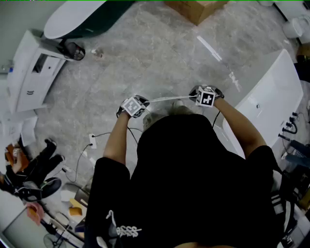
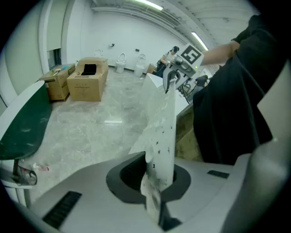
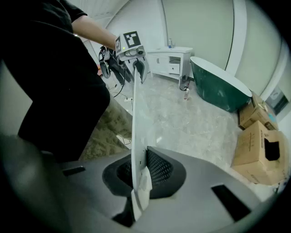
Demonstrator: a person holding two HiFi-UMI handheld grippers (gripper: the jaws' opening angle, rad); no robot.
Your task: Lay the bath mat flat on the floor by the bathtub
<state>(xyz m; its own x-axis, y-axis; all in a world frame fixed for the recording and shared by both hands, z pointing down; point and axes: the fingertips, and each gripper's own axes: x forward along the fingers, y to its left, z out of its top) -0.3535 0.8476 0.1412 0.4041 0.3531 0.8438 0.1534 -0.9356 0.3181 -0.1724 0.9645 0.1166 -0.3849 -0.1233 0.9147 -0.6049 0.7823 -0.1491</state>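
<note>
Left gripper [image 2: 156,202] and right gripper [image 3: 138,191] each clamp a top corner of the bath mat [image 1: 169,99]; judged light and limp: hold corners spread.

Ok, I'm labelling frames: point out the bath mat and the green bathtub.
bath mat [image 2: 161,127], left gripper view, its hanging speckled face.
green bathtub [image 3: 216,93], right gripper view, its outer wall.

A grey marbled stone floor [image 1: 160,58] is shown. On it are stood a dark green oval bathtub [image 1: 77,19] and a low white cabinet [image 1: 36,72] at left, a brown cardboard box [image 1: 196,8] at top, and a white bathtub [image 1: 269,104] at right. A white plug with black cables [image 1: 92,141] is laid below the cabinet.
</note>
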